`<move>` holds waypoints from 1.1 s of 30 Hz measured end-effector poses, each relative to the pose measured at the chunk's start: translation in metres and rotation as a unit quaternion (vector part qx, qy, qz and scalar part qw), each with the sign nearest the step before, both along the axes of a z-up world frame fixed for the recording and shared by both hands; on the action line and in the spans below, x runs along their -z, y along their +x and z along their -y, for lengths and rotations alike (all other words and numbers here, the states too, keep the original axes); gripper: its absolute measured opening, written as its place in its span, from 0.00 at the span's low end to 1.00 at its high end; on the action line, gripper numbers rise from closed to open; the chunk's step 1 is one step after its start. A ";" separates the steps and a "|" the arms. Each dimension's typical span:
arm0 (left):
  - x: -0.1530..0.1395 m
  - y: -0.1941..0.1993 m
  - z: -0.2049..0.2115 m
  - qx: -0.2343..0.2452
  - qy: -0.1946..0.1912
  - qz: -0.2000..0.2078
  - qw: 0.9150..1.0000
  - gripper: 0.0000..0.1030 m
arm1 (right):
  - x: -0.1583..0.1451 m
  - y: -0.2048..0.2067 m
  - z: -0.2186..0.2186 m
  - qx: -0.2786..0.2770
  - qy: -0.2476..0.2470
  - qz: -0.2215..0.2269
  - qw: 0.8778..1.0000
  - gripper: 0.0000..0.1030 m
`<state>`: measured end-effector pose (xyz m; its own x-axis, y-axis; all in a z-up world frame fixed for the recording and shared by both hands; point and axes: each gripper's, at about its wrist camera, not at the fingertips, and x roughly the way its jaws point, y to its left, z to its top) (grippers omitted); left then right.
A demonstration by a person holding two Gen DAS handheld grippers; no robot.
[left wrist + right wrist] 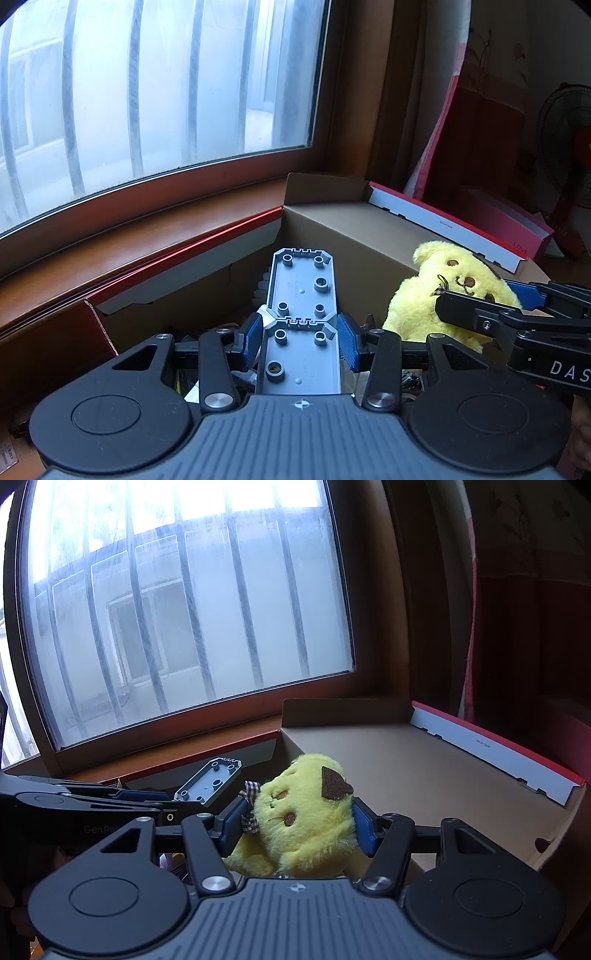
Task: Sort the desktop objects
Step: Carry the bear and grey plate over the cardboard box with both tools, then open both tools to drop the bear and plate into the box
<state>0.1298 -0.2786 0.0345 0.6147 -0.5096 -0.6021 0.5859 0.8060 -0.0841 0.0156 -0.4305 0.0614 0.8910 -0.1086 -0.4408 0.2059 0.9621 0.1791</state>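
My left gripper point(301, 338) is shut on a long grey plastic plate point(301, 291) with round studs, holding it lengthwise above a box of clutter. My right gripper point(297, 821) is shut on a yellow plush bear point(306, 812) with a checked bow and a brown ear patch. In the left wrist view the yellow plush bear point(447, 295) hangs to the right of the plate, with the right gripper point(517, 317) across it. In the right wrist view the grey plate point(208, 781) and the left gripper point(92, 801) sit to the left of the bear.
A brown cardboard box point(406, 775) with a red and white flap point(498, 760) lies open ahead on the right. A second cardboard box point(147, 321) below the left gripper holds dark clutter. A barred window point(147, 92) and wooden sill point(147, 236) stand behind. A fan point(569, 147) is far right.
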 end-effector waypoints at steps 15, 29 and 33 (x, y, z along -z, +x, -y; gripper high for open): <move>-0.009 -0.011 -0.005 -0.002 -0.011 0.010 1.000 0.72 | -0.005 -0.007 -0.002 0.014 -0.003 0.008 1.000 0.74; -0.022 -0.059 -0.051 -0.029 -0.015 0.037 0.999 0.84 | -0.012 -0.033 -0.031 -0.015 0.006 0.010 1.000 0.88; -0.022 -0.073 -0.078 -0.052 -0.007 0.043 0.998 0.86 | -0.012 -0.031 -0.055 -0.040 0.019 0.008 0.999 0.90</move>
<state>0.0570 -0.2002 0.0563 0.7141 -0.4482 -0.5377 0.5043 0.8621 -0.0488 -0.0158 -0.3750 0.0738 0.9033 -0.0213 -0.4285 0.1261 0.9678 0.2177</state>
